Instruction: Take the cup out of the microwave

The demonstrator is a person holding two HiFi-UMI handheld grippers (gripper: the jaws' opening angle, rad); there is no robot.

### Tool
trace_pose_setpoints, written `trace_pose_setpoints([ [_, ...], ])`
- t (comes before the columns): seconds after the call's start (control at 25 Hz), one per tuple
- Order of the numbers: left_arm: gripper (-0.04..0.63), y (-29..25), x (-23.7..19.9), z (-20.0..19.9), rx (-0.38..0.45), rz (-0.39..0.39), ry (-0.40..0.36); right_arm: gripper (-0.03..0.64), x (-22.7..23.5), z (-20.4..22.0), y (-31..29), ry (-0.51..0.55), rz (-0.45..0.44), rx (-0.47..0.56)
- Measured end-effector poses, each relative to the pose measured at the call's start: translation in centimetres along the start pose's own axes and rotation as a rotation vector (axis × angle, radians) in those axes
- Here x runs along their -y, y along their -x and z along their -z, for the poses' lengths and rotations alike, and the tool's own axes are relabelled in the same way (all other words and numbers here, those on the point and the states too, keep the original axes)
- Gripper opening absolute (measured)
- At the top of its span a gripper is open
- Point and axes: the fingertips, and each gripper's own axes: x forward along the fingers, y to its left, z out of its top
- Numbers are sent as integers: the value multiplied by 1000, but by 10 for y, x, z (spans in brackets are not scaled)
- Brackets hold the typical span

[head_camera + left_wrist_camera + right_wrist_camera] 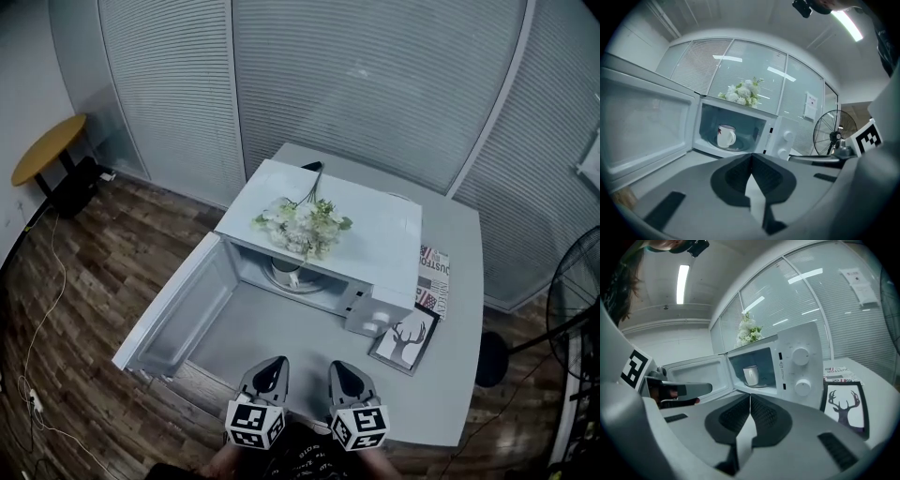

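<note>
A white cup [725, 136] with a small red mark stands upright on the turntable inside the white microwave [375, 225], whose door [173, 305] hangs wide open to the left. The same cup [751, 375] shows in the right gripper view and its rim [288, 267] peeks out in the head view. Both grippers hover side by side at the table's near edge, well short of the microwave. My left gripper [272, 367] is shut with nothing held, its pads [740, 174] pressed together. My right gripper [344, 373] is shut and empty too.
White artificial flowers [302, 223] lie on the microwave's top. A framed deer picture [406, 339] and a printed paper [435, 272] lie on the grey table [459, 375] to the right. A standing fan [577, 300] is at the far right, a round wooden side table [49, 148] at the far left.
</note>
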Motion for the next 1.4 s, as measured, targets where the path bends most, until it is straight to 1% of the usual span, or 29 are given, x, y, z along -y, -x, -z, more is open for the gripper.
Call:
trace_pose_setpoints([
  [0.12, 6, -9, -15, -4, -6, 9, -6, 5, 0, -3, -14, -2, 41, -5],
  [0.36, 6, -23, -44, -13, -16, 49, -25, 6, -5, -7, -40, -26, 84, -1],
  [0.52, 6, -34, -53, -18, -20, 87, -39, 6, -2, -6, -50, -37, 132, -12],
  [0.76, 6, -41, -72, -20, -28, 83, -31, 9, -11, -18, -70, -30, 112, 9],
  [0.8, 6, -43, -73, -19, -33, 82, -30, 22, -12, -21, -73, -31, 103, 14],
  [0.88, 6, -47, -77, -19, -40, 77, -27, 90, -14, -25, -80, -39, 79, 19],
  [1.12, 6, -50, -79, -17, -58, 68, -28, 140, -12, -32, -96, -41, 41, 23],
  [1.4, 6, -44, -89, -11, -79, 44, -28, 149, -6, -57, -116, 11, 30, 41],
])
